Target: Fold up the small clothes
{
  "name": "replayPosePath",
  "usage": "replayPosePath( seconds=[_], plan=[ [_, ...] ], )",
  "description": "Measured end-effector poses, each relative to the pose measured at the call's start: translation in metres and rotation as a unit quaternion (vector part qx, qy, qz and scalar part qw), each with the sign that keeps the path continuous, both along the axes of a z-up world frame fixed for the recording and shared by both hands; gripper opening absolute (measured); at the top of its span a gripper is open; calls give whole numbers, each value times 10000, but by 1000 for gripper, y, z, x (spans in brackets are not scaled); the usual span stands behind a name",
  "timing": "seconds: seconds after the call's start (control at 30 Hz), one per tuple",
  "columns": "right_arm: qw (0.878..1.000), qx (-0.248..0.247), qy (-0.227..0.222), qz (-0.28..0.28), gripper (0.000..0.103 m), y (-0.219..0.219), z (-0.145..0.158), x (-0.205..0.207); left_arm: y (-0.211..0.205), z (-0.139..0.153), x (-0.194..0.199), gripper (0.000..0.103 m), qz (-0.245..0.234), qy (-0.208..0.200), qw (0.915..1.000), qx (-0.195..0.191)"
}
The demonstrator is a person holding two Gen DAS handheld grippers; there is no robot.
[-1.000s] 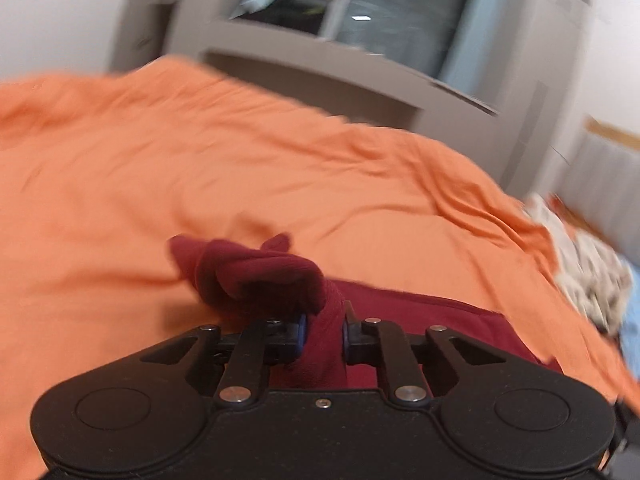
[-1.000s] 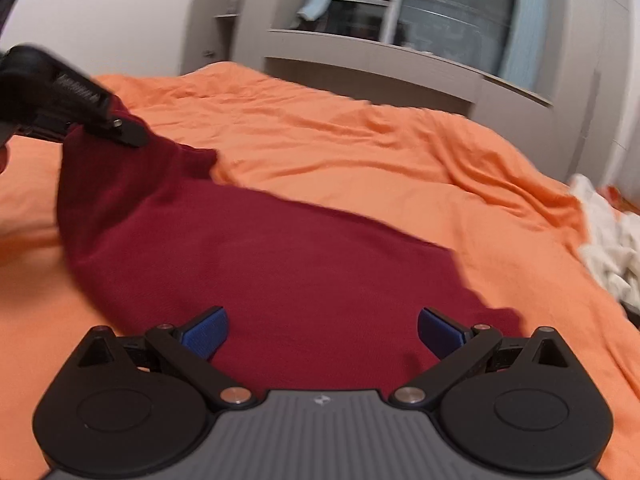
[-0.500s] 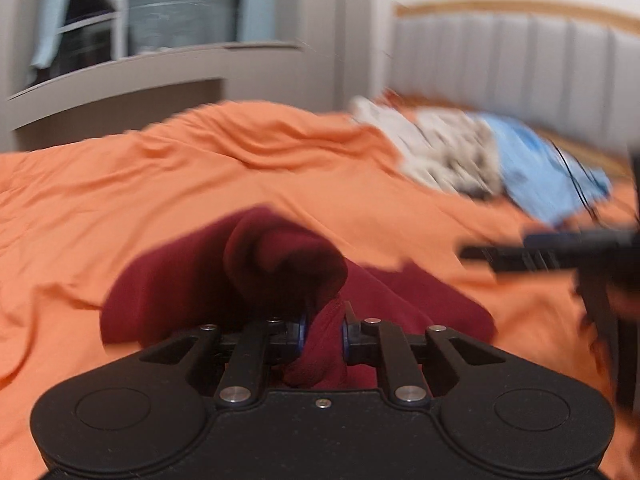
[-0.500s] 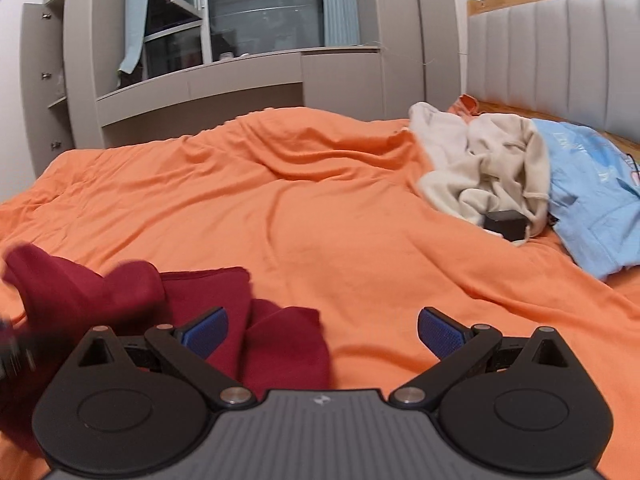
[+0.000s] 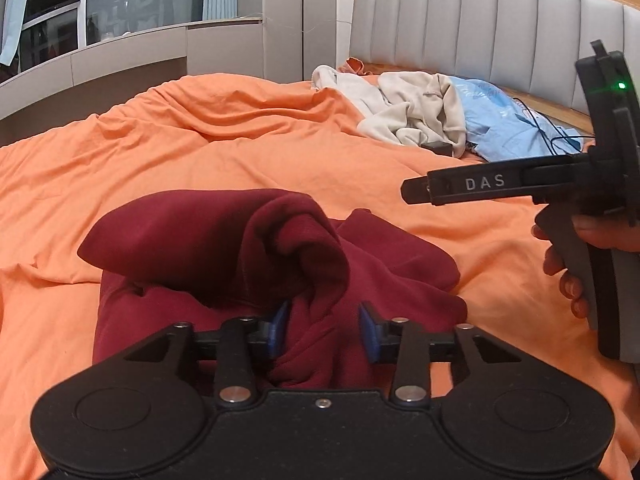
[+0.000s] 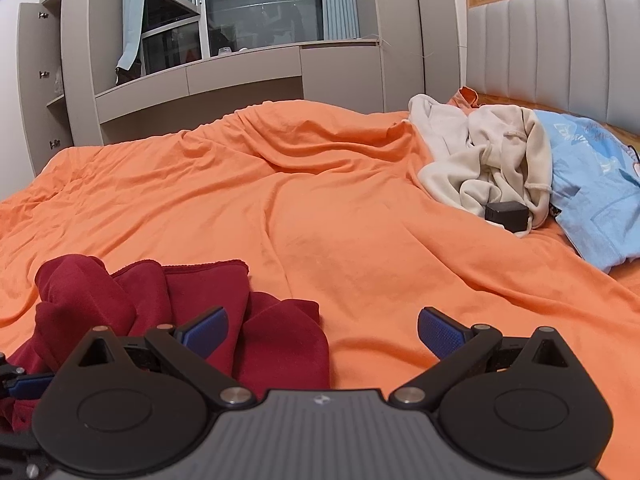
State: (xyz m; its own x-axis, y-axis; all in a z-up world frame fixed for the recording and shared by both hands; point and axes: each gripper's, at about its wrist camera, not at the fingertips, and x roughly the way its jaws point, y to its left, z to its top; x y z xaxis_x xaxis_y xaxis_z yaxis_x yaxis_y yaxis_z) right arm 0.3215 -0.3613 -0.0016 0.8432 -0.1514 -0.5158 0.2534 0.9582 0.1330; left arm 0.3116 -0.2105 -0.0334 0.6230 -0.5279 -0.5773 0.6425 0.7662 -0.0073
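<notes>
The left tool (image 5: pixel 324 330) has just been opening: its blue pads (image 5: pixel 370 336) now stand apart from the bunched fold of the dark red garment (image 5: pixel 224 240), which lies loosely between them, no longer pinched as it was half a second ago. The cloth has been carried across and dropped over itself, so the garment sits as a rumpled heap on the orange bedspread (image 5: pixel 240 144), not a flat fold.

The right tool (image 6: pixel 322 328) is wide open and empty, its left pad over the garment's right edge (image 6: pixel 280 340), as it was a moment earlier. In the left wrist view it hangs to the right, held by a hand (image 5: pixel 568 264).

By my reading one fold is released; smoothing and a further fold remain. A cream garment (image 6: pixel 480 160) and a light blue one (image 6: pixel 592 188) lie well apart, near the headboard (image 6: pixel 560 40).
</notes>
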Motion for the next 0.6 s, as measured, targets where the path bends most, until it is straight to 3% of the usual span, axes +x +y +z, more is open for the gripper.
replayPosePath(
  seconds=[0.07,0.13,0.27,0.47,0.6],
  plan=[
    [10000,-3,4,-19,103,-1,0,0,4,1,-5,69,45,-35,10000,-56],
    [10000,0,23,-19,103,-1,-1,1,10,1,-12,78,186,-137,9997,-79],
    [9996,195,-144,148,103,-2,-1,-1,24,4,-26,81,336,-339,9986,-220],
    [9885,779,-1056,756,103,5,11,-6,38,2,-33,81,480,-362,9977,-322],
    [9799,897,-1141,1367,103,20,9,7,41,3,-33,81,506,-342,9976,-320]
  ],
)
